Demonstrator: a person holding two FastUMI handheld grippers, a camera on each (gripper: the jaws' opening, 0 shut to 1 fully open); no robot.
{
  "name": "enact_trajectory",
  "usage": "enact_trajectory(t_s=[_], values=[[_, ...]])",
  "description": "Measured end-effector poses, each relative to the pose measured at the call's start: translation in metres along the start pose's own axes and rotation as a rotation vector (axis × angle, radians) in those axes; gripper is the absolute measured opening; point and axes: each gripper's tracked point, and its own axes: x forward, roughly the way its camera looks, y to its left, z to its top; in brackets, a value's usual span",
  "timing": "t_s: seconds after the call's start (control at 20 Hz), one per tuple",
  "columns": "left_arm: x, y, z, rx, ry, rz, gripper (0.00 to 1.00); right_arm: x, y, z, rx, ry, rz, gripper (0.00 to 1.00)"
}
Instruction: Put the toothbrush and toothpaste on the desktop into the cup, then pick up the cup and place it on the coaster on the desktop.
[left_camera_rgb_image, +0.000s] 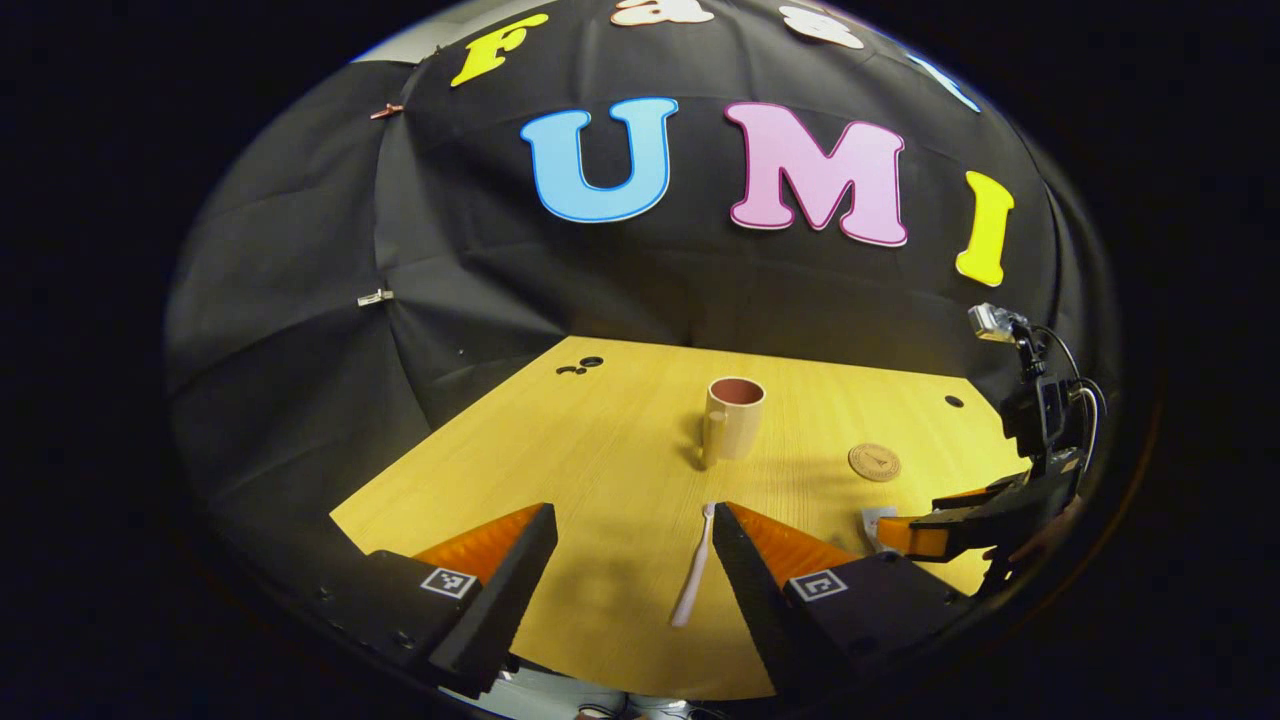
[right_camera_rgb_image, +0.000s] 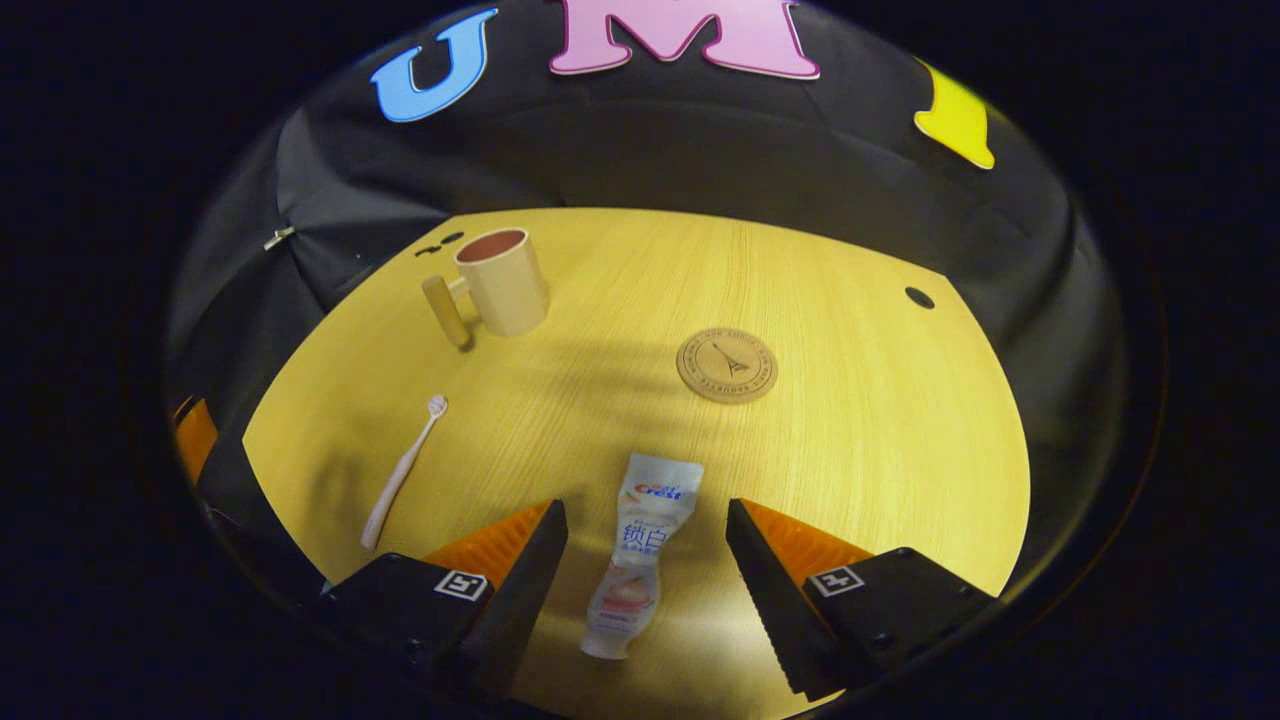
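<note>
on the desktop (right_camera_rgb_image: 850, 400) the toothpaste (right_camera_rgb_image: 637, 555) lies between the right gripper (right_camera_rgb_image: 645, 520)'s wide jaws. left gripper (left_camera_rgb_image: 632, 525) gapes wide, toothbrush (left_camera_rgb_image: 695, 570) beside one finger; cup (left_camera_rgb_image: 735, 417) stands apart from coaster (left_camera_rgb_image: 874, 462).

Pale pink plastic toothbrush (left_camera_rgb_image: 694, 570) lies flat just inside the left claw's (left_camera_rgb_image: 634, 560) right finger; white crumpled toothpaste tube (right_camera_rgb_image: 640, 555) lies between the right claw's (right_camera_rgb_image: 646, 565) spread fingers; beige handled cup (left_camera_rgb_image: 735, 417) stands upright beyond; round cork coaster (right_camera_rgb_image: 727, 365) lies flat ahead.

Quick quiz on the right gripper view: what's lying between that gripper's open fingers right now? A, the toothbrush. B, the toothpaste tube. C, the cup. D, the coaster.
B: in the right gripper view the toothpaste tube lies flat on the desktop between the open fingers of the right gripper, untouched by either, while the toothbrush, coaster and cup sit elsewhere.
</note>
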Motion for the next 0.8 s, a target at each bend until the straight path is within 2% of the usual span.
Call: enact_trajectory(t_s=[0.45,0.55,0.65,0.7,0.8], values=[[0.002,0.005,-0.023,0.012,0.065,0.038,0.97,0.031,0.001,-0.041,0.043,0.175,-0.015,0.98],[0.0,0.004,-0.024,0.019,0.067,0.036,0.97,0.034,0.0,-0.038,0.041,0.163,-0.023,0.97],[0.0,0.002,-0.023,0.032,0.059,0.029,0.97,0.033,-0.003,-0.04,0.042,0.173,-0.05,0.85],[-0.001,0.001,-0.023,0.035,0.056,0.023,0.97,0.032,-0.003,-0.041,0.046,0.18,-0.06,0.73],[-0.002,-0.002,-0.022,0.042,0.047,0.013,0.97,0.032,-0.001,-0.042,0.064,0.196,-0.072,0.66]])
